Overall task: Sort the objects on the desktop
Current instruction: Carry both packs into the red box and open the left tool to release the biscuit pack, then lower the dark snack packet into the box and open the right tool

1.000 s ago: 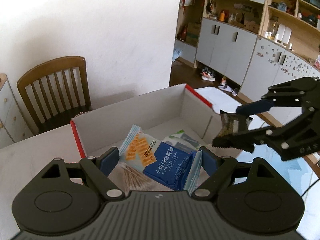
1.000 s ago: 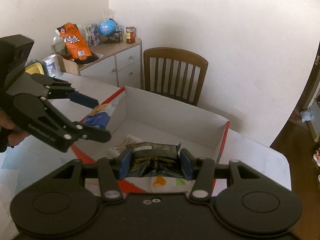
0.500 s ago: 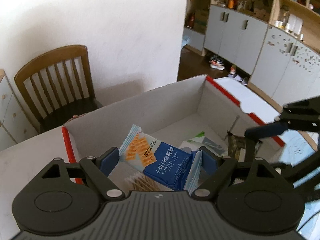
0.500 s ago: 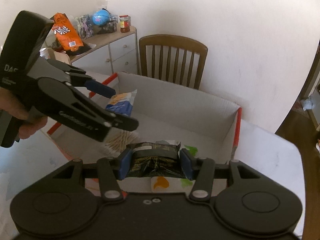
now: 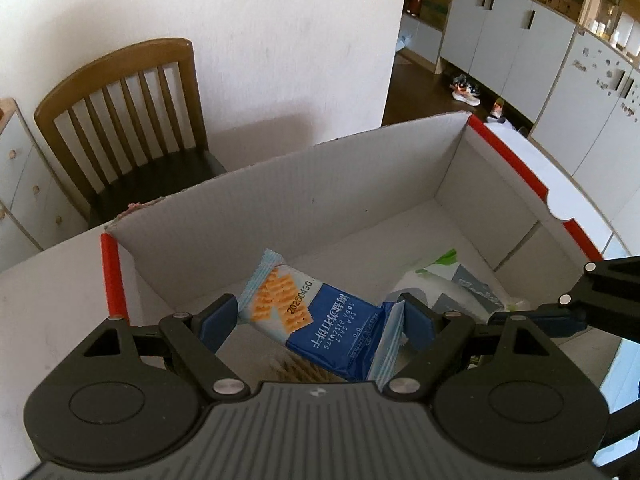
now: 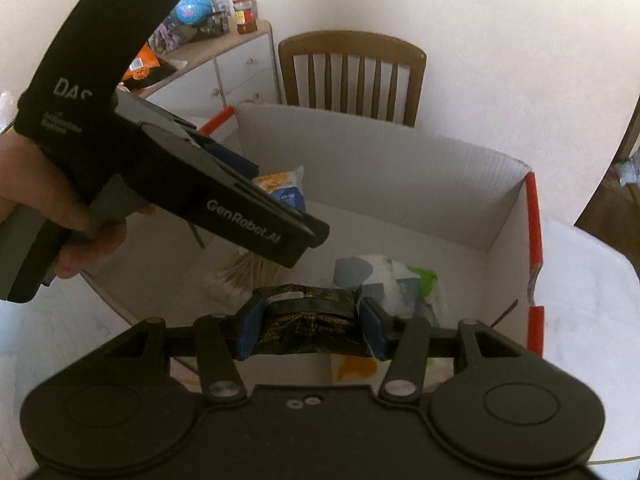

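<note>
My left gripper [image 5: 316,324] is shut on a blue soda biscuit packet [image 5: 316,320] and holds it over the open white cardboard box [image 5: 280,200] with red edges. My right gripper [image 6: 310,326] is shut on a dark crinkled snack packet [image 6: 310,320] above the box's near side [image 6: 532,216]. In the right wrist view the left gripper [image 6: 240,208] crosses above the box with the biscuit packet [image 6: 286,192]. The right gripper's fingers [image 5: 560,316] show at the right of the left wrist view.
Inside the box lie a bundle of cotton swabs [image 6: 248,272] and a white, grey and green tissue pack [image 6: 392,280]. A wooden chair [image 5: 120,120] stands behind the box. A cabinet [image 6: 224,68] with snacks and jars stands at the left.
Both grippers have moved forward and down over the box, each still holding its packet. The right gripper has dropped lower at the edge of the left wrist view.
</note>
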The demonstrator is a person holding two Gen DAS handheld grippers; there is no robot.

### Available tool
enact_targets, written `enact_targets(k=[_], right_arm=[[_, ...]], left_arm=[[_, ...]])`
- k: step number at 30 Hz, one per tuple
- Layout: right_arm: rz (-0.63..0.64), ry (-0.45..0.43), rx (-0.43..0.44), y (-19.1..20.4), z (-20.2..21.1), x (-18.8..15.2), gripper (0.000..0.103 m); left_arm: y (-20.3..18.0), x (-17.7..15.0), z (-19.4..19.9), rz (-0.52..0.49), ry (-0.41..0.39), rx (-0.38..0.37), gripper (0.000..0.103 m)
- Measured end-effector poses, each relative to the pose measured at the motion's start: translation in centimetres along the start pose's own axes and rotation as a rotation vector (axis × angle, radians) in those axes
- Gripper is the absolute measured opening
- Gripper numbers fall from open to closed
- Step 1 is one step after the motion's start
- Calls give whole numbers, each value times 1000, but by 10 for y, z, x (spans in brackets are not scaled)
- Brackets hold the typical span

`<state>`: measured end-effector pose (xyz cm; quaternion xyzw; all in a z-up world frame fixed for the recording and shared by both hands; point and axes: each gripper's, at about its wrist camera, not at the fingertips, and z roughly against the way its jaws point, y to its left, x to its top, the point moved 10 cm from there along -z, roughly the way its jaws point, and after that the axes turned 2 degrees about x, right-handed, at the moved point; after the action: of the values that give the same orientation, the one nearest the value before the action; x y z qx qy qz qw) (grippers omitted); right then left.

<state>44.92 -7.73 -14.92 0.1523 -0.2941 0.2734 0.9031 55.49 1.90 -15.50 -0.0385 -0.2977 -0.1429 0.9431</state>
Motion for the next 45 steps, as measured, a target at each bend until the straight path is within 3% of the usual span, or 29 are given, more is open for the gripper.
enact_targets(k=[7, 18, 27, 40, 45], right_arm=[[-57, 44, 8, -8, -10, -5, 51], [-142, 86, 14, -17, -16, -13, 52], [-161, 87, 16, -20, -12, -15, 63], [-165, 41, 2, -19, 13, -7, 67], [-158, 22, 2, -14, 34, -6, 68]], left_arm=[[-15, -2, -10, -56, 34, 11, 87], [-25, -10, -31, -71, 145, -33, 87], [-20, -15, -38, -52, 193, -13, 88], [-23, -8, -11, -27, 149, -10, 89], [-23, -4, -3, -10, 116, 4, 98]])
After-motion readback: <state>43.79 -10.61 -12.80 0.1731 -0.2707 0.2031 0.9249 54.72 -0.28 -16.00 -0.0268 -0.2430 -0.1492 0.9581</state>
